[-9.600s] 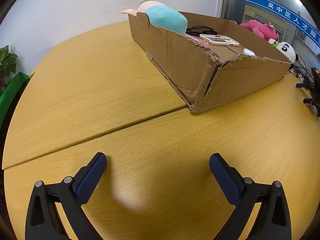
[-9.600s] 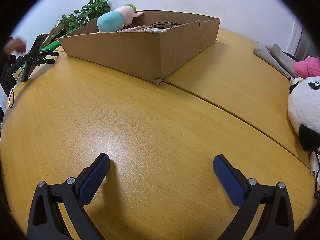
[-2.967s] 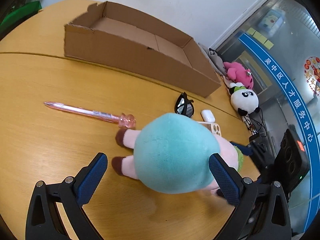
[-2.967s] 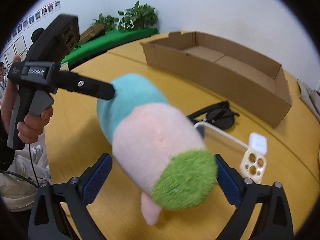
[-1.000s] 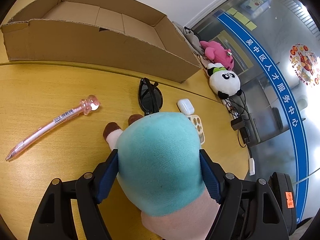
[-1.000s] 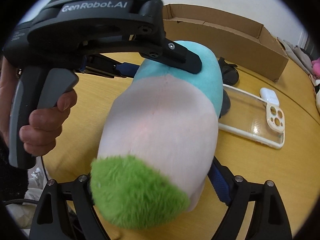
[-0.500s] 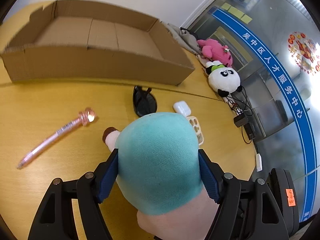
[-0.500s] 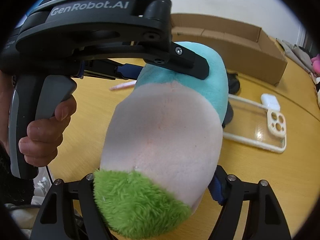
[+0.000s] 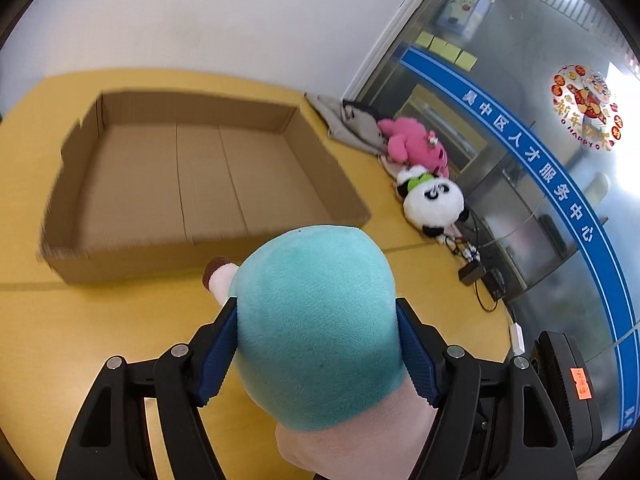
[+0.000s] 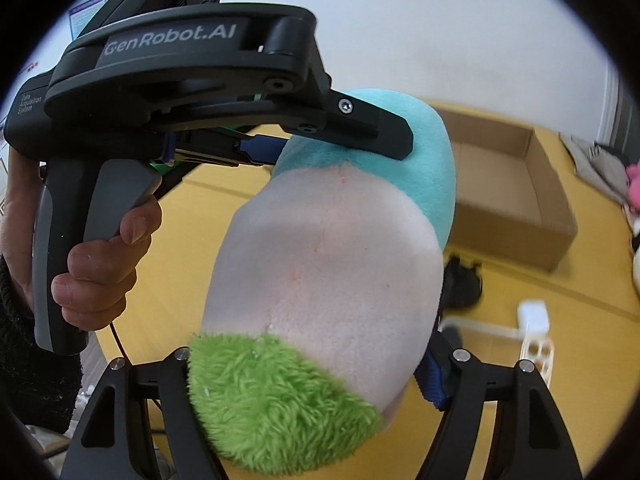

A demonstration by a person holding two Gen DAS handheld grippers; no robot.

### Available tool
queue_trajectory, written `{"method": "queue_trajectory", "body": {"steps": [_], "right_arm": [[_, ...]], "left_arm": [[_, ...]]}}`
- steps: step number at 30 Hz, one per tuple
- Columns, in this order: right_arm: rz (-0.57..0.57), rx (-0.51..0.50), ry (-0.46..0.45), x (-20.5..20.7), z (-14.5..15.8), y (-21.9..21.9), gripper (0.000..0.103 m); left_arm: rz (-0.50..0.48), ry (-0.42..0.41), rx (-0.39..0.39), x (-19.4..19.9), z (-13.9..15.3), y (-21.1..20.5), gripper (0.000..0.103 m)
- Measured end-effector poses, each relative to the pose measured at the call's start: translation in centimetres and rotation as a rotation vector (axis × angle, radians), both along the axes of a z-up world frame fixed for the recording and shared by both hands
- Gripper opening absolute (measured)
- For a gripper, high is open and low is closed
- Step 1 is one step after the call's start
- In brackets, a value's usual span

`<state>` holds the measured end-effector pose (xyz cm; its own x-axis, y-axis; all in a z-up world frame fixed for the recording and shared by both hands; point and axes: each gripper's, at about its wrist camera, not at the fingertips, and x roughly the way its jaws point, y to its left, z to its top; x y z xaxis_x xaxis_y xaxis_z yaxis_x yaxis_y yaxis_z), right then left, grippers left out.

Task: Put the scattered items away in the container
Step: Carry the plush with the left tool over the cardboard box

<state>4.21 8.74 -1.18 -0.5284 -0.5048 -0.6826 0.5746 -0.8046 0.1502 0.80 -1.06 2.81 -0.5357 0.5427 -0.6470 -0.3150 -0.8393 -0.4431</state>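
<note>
Both grippers are shut on one plush toy and hold it above the table. My left gripper (image 9: 318,344) clamps its teal end (image 9: 316,320). My right gripper (image 10: 312,372) clamps its pink body (image 10: 328,264) near the green tuft (image 10: 272,392). The left gripper's black body (image 10: 192,72) crosses over the toy in the right wrist view. The empty cardboard box (image 9: 192,176) lies ahead of the toy, also in the right wrist view (image 10: 516,184). Black sunglasses (image 10: 460,284), a white earbud case (image 10: 532,314) and a clear phone case (image 10: 536,354) lie on the table below.
A panda plush (image 9: 434,202), a pink plush (image 9: 412,148) and grey cloth (image 9: 352,124) sit at the table's right edge by a glass wall. Cables and a charger (image 9: 476,272) lie near them. The wooden table (image 9: 80,320) runs in front of the box.
Both grippers have lifted the plush toy higher and carried it toward the box. The pen and the small items have dropped out of the left wrist view.
</note>
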Motion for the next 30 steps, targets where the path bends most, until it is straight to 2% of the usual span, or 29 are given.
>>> {"method": "queue_trajectory", "body": {"steps": [2, 4, 12, 18, 24, 30], "right_arm": [[0.006, -0.012, 0.021, 1.4, 1.6, -1.2, 0.074], [0.015, -0.026, 0.044, 0.4, 3.1, -1.7, 0.073], [0.048, -0.072, 0.149, -4.5, 10.8, -4.4, 0.073], [0.066, -0.092, 0.172, -9.5, 15.4, -6.4, 0.073], [0.059, -0.103, 0.147, -14.8, 16.9, -8.2, 0.072], [0.058, -0.114, 0.07, -19.6, 14.9, -10.5, 0.072]], "left_arm": [[0.003, 0.028, -0.007, -0.8, 1.6, -0.6, 0.078], [0.005, 0.054, -0.018, -1.6, 3.2, -1.3, 0.077], [0.015, 0.204, -0.092, -6.0, 12.3, -4.3, 0.077], [0.037, 0.245, -0.128, -11.0, 17.2, -6.6, 0.077], [0.054, 0.213, -0.141, -17.0, 18.7, -8.6, 0.077], [0.081, 0.153, -0.153, -22.4, 16.0, -10.6, 0.077]]}}
